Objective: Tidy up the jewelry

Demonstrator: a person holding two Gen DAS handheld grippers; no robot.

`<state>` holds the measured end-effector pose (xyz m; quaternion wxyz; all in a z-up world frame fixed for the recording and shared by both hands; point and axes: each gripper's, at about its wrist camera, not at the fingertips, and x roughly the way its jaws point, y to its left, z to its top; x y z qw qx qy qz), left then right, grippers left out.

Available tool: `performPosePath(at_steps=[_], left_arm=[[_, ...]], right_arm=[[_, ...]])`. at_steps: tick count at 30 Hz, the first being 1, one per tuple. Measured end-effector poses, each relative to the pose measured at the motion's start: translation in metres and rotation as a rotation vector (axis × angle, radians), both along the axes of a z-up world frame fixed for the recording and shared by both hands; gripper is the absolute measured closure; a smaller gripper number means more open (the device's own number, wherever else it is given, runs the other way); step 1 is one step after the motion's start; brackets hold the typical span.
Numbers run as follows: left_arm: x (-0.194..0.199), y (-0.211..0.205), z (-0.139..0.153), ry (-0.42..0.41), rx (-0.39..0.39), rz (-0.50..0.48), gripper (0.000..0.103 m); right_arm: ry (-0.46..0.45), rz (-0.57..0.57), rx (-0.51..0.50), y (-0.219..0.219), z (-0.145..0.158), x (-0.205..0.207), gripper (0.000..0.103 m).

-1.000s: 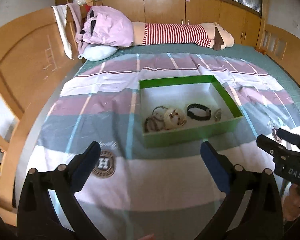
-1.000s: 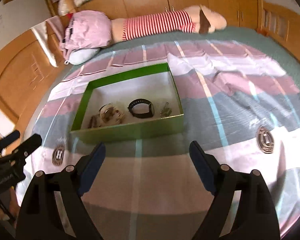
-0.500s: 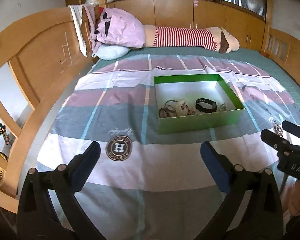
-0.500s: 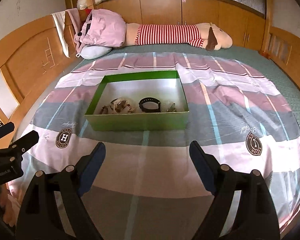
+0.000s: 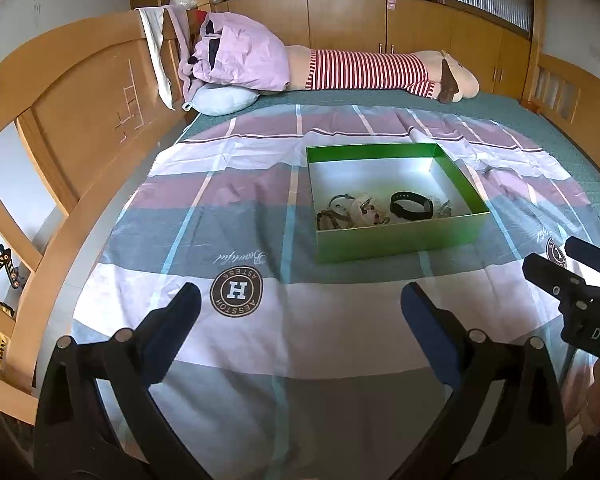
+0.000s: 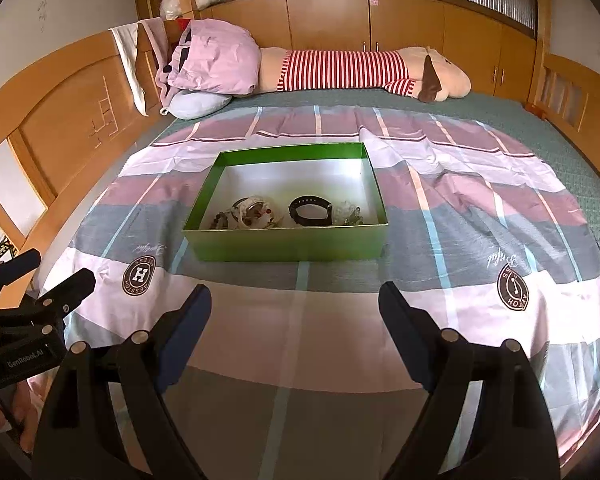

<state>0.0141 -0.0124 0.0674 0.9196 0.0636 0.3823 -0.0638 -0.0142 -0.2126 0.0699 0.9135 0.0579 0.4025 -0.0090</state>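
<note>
Both grippers spread wide and empty, hovering above the bed well short of the box: left gripper (image 5: 300, 312) with blue-padded fingers (image 5: 176, 320) apart, nothing between; right gripper (image 6: 296, 312) same, jaws released, holding nothing. The shallow green cardboard box with white inside (image 6: 284, 240) sits on the striped pink, grey and white bedsheet (image 6: 460, 208), mid-bed. All jewelry visible lies inside it, bunched along the near wall: black band bracelet (image 6: 311, 210) roughly centre, pale beaded bracelets in a tangle (image 6: 252, 214) to its left, small clear sparkly piece (image 6: 350, 213) to its right, near the right wall. No loose pieces seen on the sheet. Judged step: either the very end, everything collected, or a pause ahead of sorting inside the box; cannot tell which from this. If sorting goes on, next move calls for one gripper to go forward and down over the near wall, narrow its jaws around a single piece. The black band looks easiest, stiff loop, apart from others. The tangle risks lifting several at once. Long striped plush toy (image 6: 364, 70) and pink bundle (image 6: 212, 64) at headboard, not involved.
</note>
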Motion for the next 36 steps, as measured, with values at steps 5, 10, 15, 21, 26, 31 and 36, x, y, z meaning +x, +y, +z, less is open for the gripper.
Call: performPosePath(at_steps=[5, 10, 15, 21, 26, 31, 36], left_arm=[[0.002, 0.002, -0.001, 0.002, -0.002, 0.004, 0.002], [0.005, 0.011, -0.002, -0.002, 0.001, 0.018, 0.002], [0.007, 0.019, -0.002, -0.001, 0.000, 0.034, 0.002], [0.008, 0.021, -0.004, 0.001, -0.007, 0.040, 0.002], [0.009, 0.023, -0.004, 0.009, -0.011, 0.038, 0.002], [0.009, 0.023, -0.004, 0.010, -0.014, 0.037, 0.002], [0.008, 0.023, -0.003, 0.010, -0.017, 0.036, 0.002]], right_arm=[[0.005, -0.005, -0.011, -0.003, -0.001, 0.000, 0.017], [0.012, -0.014, -0.010, -0.008, -0.003, -0.001, 0.017], [0.018, -0.014, -0.024, -0.007, -0.004, -0.001, 0.017], [0.023, -0.010, -0.028, -0.004, -0.006, 0.000, 0.017], [0.027, -0.015, -0.023, -0.005, -0.006, 0.000, 0.017], [0.028, -0.021, -0.013, -0.007, -0.006, 0.000, 0.017], [0.029, -0.023, -0.015, -0.009, -0.006, 0.000, 0.017]])
